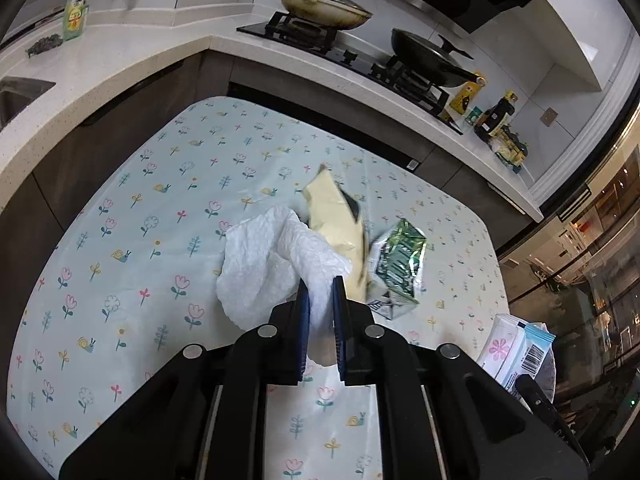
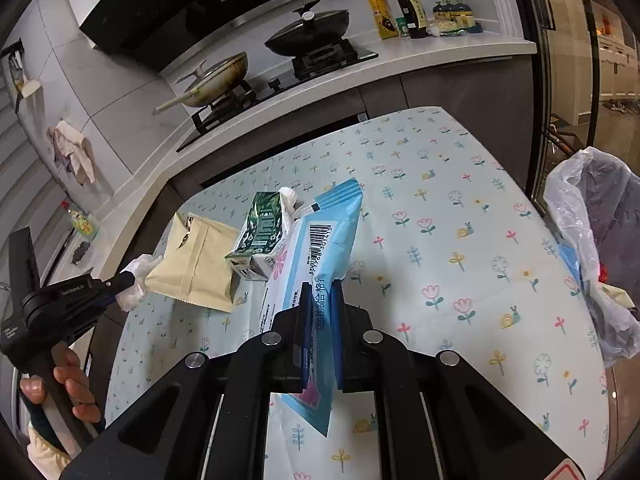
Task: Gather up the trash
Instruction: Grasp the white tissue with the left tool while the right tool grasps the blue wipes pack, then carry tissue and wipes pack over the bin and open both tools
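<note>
While two pieces of trash were already gripped and two more lay loose, the job looked roughly half done at best. From the left wrist view, the left gripper (image 1: 321,300) had its jaws pressed close together on a crumpled white paper towel (image 1: 266,264), which hung clear of the flowered surface (image 1: 132,248) with most of its bulk spilling out to the left of the fingers. Beyond it lay a pale yellow pouch (image 1: 334,220) and, just to the right of that and seemingly touching it, a crushed green carton (image 1: 396,264); both rested on the surface and neither was held. At the right edge, part of a blue and white wipes packet (image 1: 516,350) showed. From the right wrist view, the right gripper (image 2: 322,304) was clamped tight on that wipes packet (image 2: 324,240), which stood up between the fingers and hung below them too, off the surface (image 2: 440,240). The pouch (image 2: 200,264) and the carton (image 2: 260,232) sat side by side further back, and the left gripper (image 2: 120,280) appeared at the left with the paper towel (image 2: 138,280) in its tip, carried by the person's hand (image 2: 68,384). A clear plastic bag (image 2: 580,208) gaped at the right edge of the surface, with something already inside it, though what could not be made out. By my judgement, both held pieces had yet to reach that bag, and the pouch and carton remained to be collected.
</note>
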A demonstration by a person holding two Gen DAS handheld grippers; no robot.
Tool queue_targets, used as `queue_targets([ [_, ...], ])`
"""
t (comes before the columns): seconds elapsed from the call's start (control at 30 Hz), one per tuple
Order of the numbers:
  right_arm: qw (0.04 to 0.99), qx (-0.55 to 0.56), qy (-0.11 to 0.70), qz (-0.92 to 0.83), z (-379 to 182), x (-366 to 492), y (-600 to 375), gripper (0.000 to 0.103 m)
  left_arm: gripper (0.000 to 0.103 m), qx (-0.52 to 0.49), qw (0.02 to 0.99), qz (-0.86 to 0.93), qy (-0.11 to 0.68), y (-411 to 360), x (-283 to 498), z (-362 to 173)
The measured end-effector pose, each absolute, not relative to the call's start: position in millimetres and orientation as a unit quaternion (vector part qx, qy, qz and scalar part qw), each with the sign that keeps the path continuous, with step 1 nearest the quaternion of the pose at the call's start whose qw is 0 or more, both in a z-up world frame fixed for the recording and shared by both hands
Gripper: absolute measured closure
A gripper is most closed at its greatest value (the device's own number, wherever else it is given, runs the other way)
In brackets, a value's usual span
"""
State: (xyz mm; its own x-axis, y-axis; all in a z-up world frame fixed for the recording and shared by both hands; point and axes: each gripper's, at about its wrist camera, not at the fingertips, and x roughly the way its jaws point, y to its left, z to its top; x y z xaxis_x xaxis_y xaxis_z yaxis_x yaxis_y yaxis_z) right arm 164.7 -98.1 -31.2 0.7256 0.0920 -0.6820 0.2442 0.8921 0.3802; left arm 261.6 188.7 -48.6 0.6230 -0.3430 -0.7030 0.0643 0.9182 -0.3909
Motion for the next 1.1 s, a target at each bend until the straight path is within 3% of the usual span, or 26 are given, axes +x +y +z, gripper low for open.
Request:
queue_targets([
  [0.4,0.905,0.265,0.322,-0.078,-6.9,110.6,-164.3,0.094,0.092,-0.116,0.89,-0.201,0.393,90.9,206.1,5.7],
  [1.1,0.895,0.304,0.281,-0.165,0.6,21.6,-279.5,0.094,0.092,-0.016,0.847,-0.337,0.41,-104.2,132.4,5.0],
])
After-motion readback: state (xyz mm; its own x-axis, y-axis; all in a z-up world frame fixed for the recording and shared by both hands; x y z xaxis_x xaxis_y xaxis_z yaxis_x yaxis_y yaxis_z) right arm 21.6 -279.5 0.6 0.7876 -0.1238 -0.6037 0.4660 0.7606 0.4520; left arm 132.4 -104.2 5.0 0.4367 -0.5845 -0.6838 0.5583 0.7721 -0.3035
